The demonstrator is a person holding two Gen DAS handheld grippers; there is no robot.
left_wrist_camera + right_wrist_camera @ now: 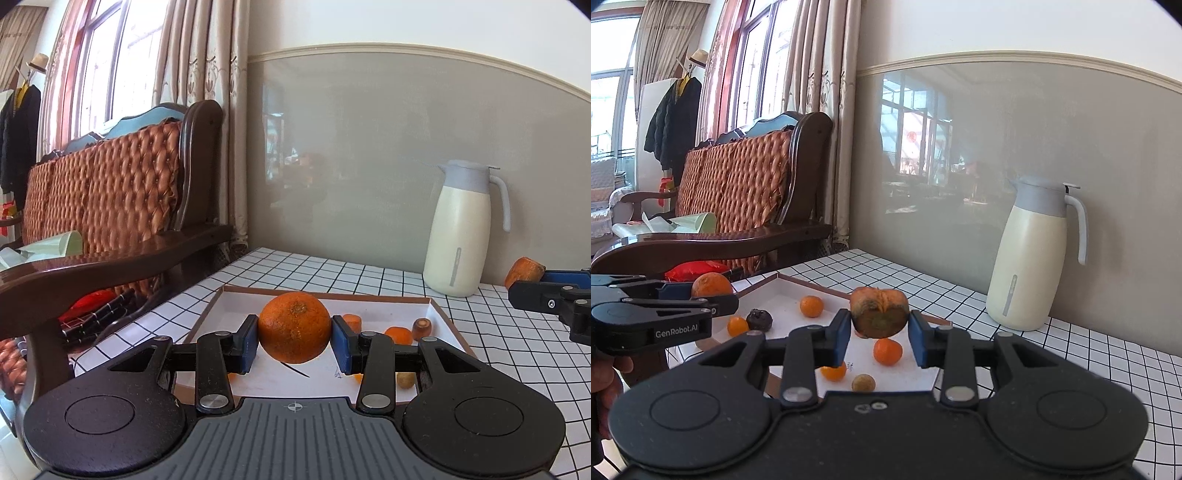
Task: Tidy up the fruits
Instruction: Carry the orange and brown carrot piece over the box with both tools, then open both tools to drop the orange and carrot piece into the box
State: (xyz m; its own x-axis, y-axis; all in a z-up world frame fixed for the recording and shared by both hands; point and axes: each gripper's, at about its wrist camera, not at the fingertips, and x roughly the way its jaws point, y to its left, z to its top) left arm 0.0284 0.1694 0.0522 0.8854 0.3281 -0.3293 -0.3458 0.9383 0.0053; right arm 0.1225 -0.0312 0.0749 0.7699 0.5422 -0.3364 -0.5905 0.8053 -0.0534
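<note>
Your left tool (294,339) pinches an orange (294,326); its side reads "GenRobot.AI" in the right wrist view. Your right tool (878,335) pinches a bruised persimmon (879,314) above the tray (768,284).

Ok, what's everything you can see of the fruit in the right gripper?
The fruit is squat, flattened, orange-brown, with dark greenish-brown blotches and a puckered, creased top; it looks soft and overripe, maybe a persimmon. It is clamped sideways between the right gripper's blue pads, which press its two sides. Nothing else touches it. It hangs above the tray, over the small oranges lying there. The left view shows its orange end.
</note>
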